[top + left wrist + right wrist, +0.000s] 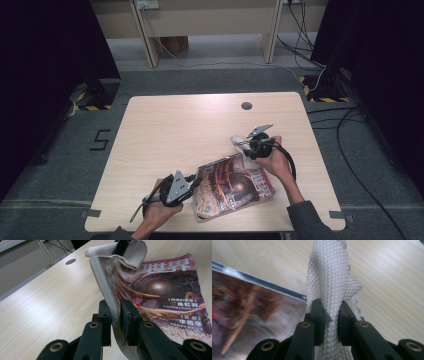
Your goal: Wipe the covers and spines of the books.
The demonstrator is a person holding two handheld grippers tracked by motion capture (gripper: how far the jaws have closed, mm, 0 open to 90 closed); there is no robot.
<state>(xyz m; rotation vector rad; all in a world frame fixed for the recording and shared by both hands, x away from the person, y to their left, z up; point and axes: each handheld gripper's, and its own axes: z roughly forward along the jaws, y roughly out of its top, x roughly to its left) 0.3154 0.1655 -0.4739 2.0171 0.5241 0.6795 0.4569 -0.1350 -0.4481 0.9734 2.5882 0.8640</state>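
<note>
Your left gripper point(115, 322) pinches the magazine's point(232, 186) edge low; your right gripper point(329, 321) pinches the cloth point(329, 277) above its far corner.

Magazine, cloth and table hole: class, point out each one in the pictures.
magazine point(160, 290), left gripper view, cover picture.
cloth point(328, 277), right gripper view, quilted fold above the jaws.
table hole point(246, 105), high view, its dark centre.

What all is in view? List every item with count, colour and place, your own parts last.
magazine: one, reddish-brown cover, near right of the table, spine edge lifted.
cloth: one, pale grey, waffle weave, on the magazine's far corner.
table: one, light wood, centre.
cable hole: one, dark, far side of the table.
left gripper: one, black, clamped on the magazine's edge.
right gripper: one, black, clamped on the cloth.
</note>
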